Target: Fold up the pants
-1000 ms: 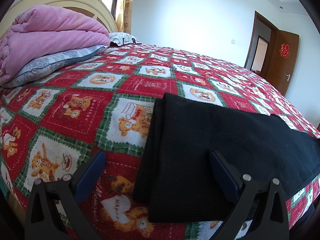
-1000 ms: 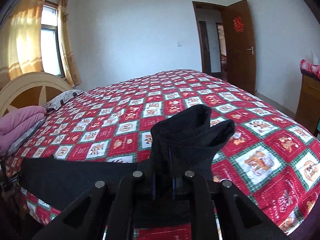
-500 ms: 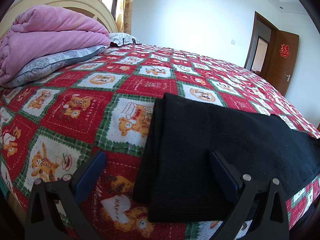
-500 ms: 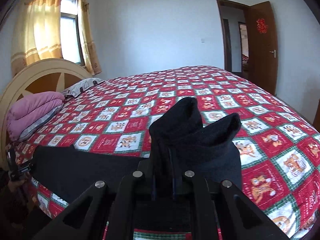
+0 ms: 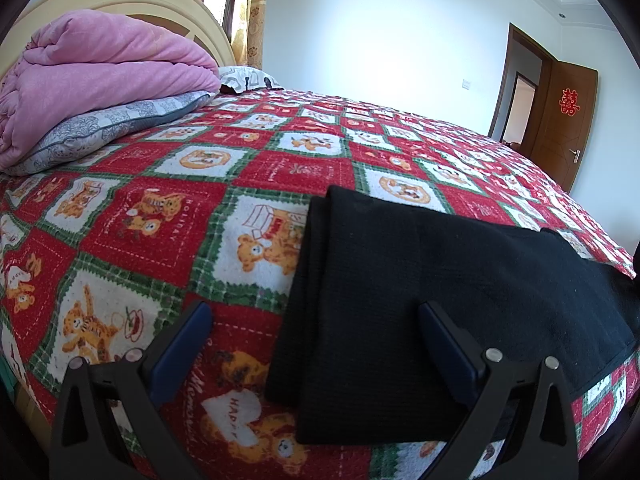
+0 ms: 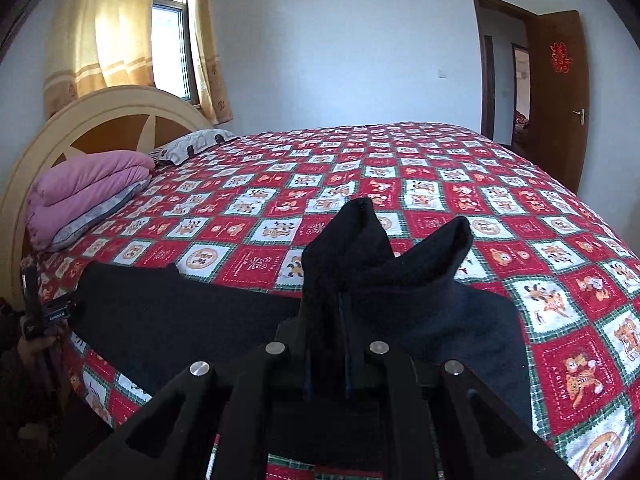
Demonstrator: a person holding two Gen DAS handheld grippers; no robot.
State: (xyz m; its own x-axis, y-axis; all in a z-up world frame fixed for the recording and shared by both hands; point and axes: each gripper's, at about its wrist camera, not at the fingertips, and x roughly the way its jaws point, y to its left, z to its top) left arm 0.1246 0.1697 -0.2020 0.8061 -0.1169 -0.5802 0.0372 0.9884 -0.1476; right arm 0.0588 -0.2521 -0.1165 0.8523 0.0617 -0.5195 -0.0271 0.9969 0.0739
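Right gripper (image 6: pixel 327 320) pinches a bunched end of the black pants (image 6: pixel 180 312), lifted off the bed (image 6: pixel 440 168). Left gripper (image 5: pixel 314 322) spread wide, straddling the pants' other end.

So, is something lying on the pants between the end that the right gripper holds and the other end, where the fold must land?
Nothing visible does. The right gripper pinches one end of the black pants; the rest lies flat and bare up to the open left gripper.

Left gripper (image 5: pixel 314 326) low, angled down, jaws spread wide, nothing between. Right gripper (image 6: pixel 327 344) angled down, jaws clamped on pants (image 6: pixel 360 256).
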